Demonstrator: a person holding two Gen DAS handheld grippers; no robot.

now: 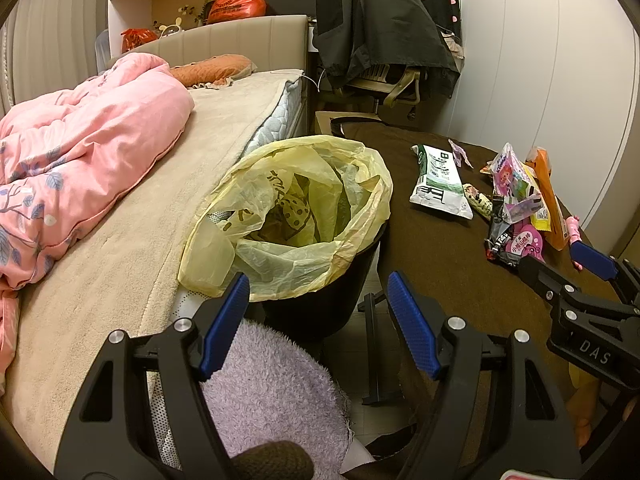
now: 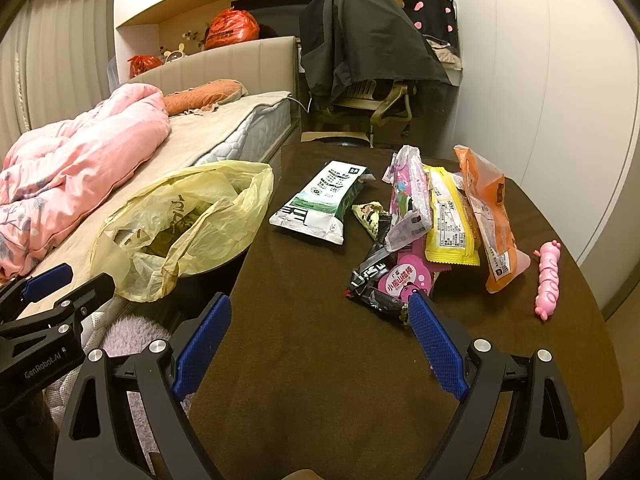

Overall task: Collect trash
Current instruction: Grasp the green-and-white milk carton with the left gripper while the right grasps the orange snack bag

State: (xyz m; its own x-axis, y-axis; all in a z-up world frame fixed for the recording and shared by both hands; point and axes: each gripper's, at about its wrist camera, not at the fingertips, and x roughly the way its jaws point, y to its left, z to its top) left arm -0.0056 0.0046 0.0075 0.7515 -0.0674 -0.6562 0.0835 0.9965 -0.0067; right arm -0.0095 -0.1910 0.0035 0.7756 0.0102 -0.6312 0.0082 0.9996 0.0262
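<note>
A black bin [image 1: 320,308] lined with a yellow plastic bag [image 1: 304,200] stands between the bed and a brown table. On the table lie snack wrappers: a white-green packet [image 2: 320,204], a black wrapper [image 2: 372,284], a pink one [image 2: 408,196], a yellow one [image 2: 450,220] and an orange one [image 2: 492,216]. My left gripper [image 1: 318,300] is open, empty, just in front of the bin. My right gripper [image 2: 320,316] is open over the table's bare front, its right fingertip [image 2: 420,312] beside the black wrapper. The yellow bag [image 2: 192,216] also shows in the right wrist view.
A pink toy [image 2: 548,280] lies at the table's right. The bed [image 1: 120,240] with a pink quilt [image 1: 72,152] fills the left. A chair draped with a dark jacket [image 1: 380,28] stands behind. A lilac fuzzy cloth [image 1: 272,392] sits below my left gripper.
</note>
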